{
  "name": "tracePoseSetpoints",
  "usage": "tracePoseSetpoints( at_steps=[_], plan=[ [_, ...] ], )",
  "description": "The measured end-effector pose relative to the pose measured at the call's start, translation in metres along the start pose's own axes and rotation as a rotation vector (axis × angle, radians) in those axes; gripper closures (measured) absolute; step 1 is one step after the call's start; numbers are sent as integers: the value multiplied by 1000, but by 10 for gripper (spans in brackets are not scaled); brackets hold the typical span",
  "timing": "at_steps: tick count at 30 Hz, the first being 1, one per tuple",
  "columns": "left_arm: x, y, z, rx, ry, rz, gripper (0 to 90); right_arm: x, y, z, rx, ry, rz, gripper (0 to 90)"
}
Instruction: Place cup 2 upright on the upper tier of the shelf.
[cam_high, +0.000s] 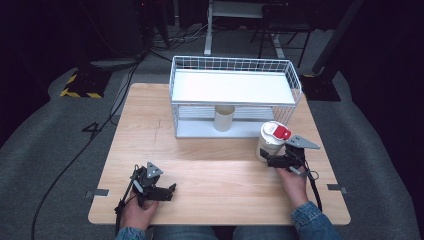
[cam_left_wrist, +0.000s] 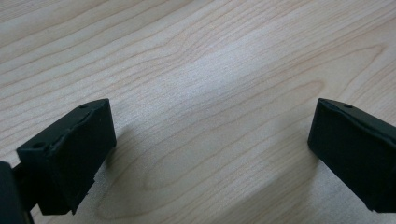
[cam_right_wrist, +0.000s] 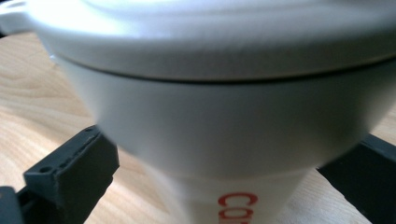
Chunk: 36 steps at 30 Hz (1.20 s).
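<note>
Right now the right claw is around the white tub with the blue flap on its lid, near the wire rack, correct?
Not quite: the flap is red, not blue, as the high view shows. The right claw does sit around the white tub, near the wire rack.

From my feed, a light wooden desk (cam_high: 215, 170) sits on grey carpet (cam_high: 45, 130) in a dim room. Black cables (cam_high: 75, 155) snake across the floor on the left. A yellow-black striped base (cam_high: 80, 87) and white desk legs (cam_high: 209, 30) stand beyond.
</note>
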<state>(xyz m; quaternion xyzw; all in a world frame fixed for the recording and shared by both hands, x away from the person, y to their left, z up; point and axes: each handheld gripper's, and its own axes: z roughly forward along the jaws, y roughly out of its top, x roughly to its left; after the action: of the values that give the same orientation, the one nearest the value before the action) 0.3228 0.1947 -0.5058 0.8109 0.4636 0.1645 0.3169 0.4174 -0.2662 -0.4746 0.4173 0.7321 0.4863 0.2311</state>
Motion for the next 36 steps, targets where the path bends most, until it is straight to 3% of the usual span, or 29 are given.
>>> tracePoseSetpoints(
  at_steps=[6,10,17,36],
  plan=[
    [0,0,1,-2,2,-3,14,5,-1,7,-22,-33,-28,66],
    [0,0,1,-2,2,-3,14,5,-1,9,-44,-45,-20,83],
    [0,0,1,-2,2,-3,14,5,-1,9,-39,-69,-34,131],
    [0,0,1,-2,2,-3,15,4,-1,9,-29,-64,-34,138]
  ],
)
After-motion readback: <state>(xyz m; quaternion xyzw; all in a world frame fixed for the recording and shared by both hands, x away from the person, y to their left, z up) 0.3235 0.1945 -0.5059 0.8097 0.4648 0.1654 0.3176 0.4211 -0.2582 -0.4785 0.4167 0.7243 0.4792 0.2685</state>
